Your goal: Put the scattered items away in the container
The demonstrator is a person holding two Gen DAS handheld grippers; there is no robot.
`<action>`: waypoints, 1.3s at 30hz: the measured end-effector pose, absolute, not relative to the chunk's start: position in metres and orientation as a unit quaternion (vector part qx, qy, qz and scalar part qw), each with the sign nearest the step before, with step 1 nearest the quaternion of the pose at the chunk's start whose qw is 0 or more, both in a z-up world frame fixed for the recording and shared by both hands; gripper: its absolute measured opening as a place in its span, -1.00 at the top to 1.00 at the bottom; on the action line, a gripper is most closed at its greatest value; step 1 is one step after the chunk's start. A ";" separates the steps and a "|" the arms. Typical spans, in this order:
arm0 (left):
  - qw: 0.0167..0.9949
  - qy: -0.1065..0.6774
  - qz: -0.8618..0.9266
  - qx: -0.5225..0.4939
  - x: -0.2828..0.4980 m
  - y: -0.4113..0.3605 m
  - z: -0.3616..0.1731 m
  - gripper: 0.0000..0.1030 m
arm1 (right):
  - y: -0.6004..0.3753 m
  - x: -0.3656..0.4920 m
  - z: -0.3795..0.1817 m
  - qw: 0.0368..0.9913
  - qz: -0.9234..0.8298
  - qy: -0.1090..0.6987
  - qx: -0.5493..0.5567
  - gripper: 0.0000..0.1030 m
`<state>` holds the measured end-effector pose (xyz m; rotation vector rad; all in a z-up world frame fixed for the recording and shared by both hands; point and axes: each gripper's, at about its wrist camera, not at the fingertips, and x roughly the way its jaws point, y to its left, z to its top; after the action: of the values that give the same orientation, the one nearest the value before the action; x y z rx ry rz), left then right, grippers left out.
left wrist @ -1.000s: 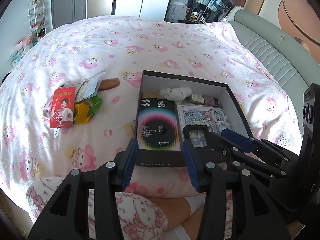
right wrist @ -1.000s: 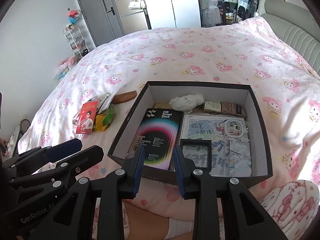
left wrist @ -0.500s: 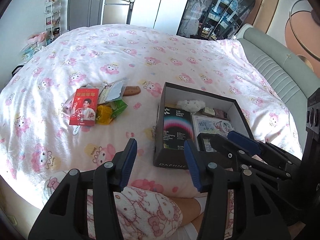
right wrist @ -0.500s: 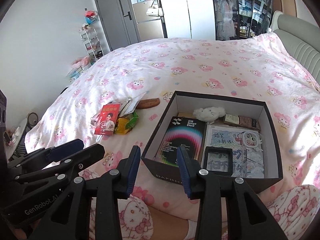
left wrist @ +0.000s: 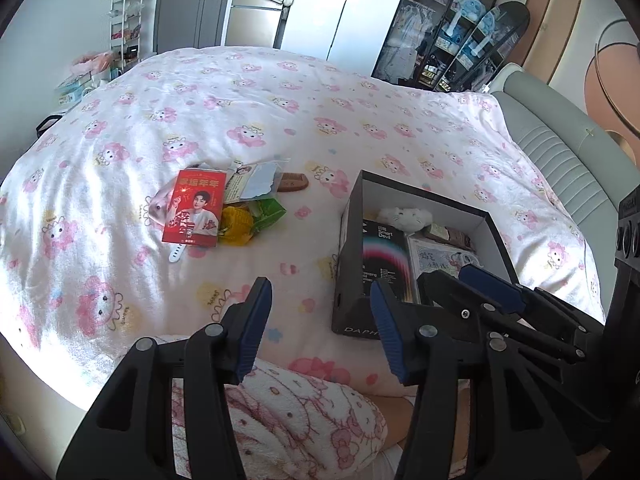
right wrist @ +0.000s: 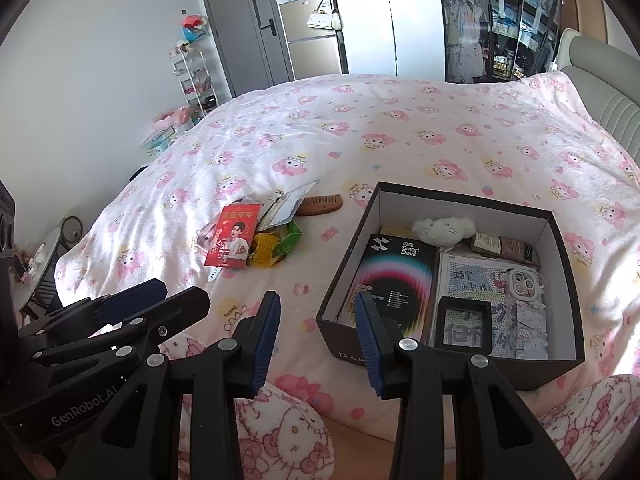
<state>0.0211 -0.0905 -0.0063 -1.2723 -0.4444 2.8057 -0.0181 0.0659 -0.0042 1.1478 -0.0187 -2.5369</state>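
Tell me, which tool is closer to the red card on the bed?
Left. The left tool hangs open on the red card side, empty; the right tool sits farther over, by the box.

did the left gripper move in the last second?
Yes. The left gripper swung left: the black cardboard box, earlier between its fingers, now sits right of it.

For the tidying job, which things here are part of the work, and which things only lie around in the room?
Part of the job:
black box, the container
red card
wooden comb
yellow and green packets
paper packet
left gripper and right gripper, both open and empty

Only lying around:
white shelf rack
handbag on the door
grey headboard
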 end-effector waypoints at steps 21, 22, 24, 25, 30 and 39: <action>-0.152 -0.359 0.810 -0.438 -0.040 -0.260 -0.107 -0.02 | -0.061 -0.132 -0.085 0.270 -0.816 0.000 0.512 0.33; -0.155 -0.371 0.803 -0.440 -0.047 -0.268 -0.113 -0.02 | -0.066 -0.140 -0.092 0.268 -0.811 0.000 0.520 0.33; -0.163 -0.400 0.786 -0.442 -0.062 -0.280 -0.127 -0.02 | -0.078 -0.156 -0.106 0.263 -0.802 0.002 0.536 0.33; -0.168 -0.415 0.776 -0.444 -0.069 -0.286 -0.135 -0.02 | -0.083 -0.163 -0.113 0.261 -0.797 0.003 0.544 0.33; -0.180 -0.450 0.742 -0.463 -0.103 -0.298 -0.175 -0.02 | -0.105 -0.188 -0.149 0.261 -0.773 0.003 0.579 0.33; -0.200 -0.466 0.716 -0.480 -0.121 -0.313 -0.211 -0.02 | -0.118 -0.213 -0.187 0.251 -0.757 -0.005 0.603 0.33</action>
<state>-0.1212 -0.3125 -0.2110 -1.7374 -1.6850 2.5881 -0.2130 -0.1179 -0.1866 1.6408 -0.0141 -2.0610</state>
